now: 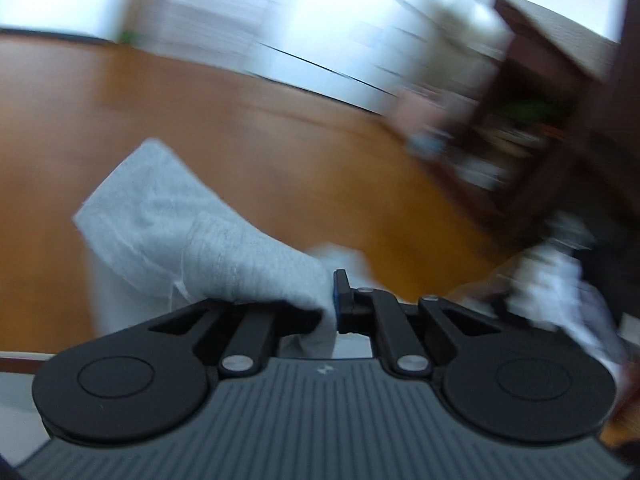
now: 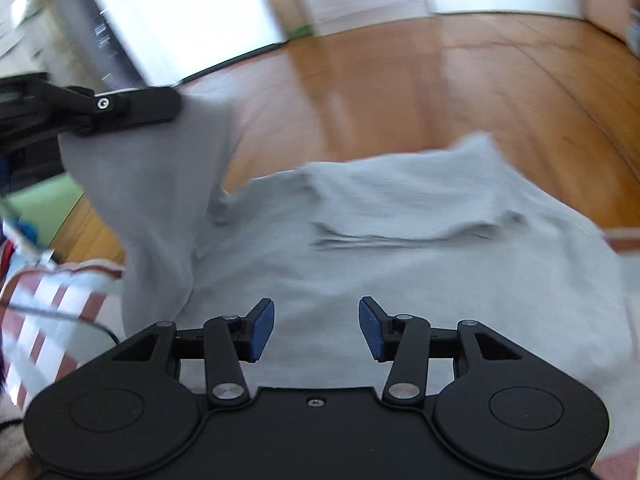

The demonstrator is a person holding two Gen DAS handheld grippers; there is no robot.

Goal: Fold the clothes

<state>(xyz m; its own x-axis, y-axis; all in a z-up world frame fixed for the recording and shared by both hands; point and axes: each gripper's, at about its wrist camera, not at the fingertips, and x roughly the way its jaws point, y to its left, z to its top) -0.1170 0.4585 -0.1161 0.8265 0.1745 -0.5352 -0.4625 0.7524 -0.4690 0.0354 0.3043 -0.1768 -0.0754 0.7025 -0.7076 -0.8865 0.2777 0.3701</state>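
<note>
Grey garment (image 2: 400, 240): spread ahead at your 12 o'clock. Your left hand-held gripper (image 2: 176, 106), clamped on its lifted corner, sits at 10 o'clock; your right hand-held gripper (image 2: 316, 328) gapes empty above it.

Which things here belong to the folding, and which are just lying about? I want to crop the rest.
Folding:
grey garment
left gripper, shut on a lifted part of it
right gripper, open above it

Lying about:
checked cloth
wooden floor
dark shelf unit, blurred
</note>
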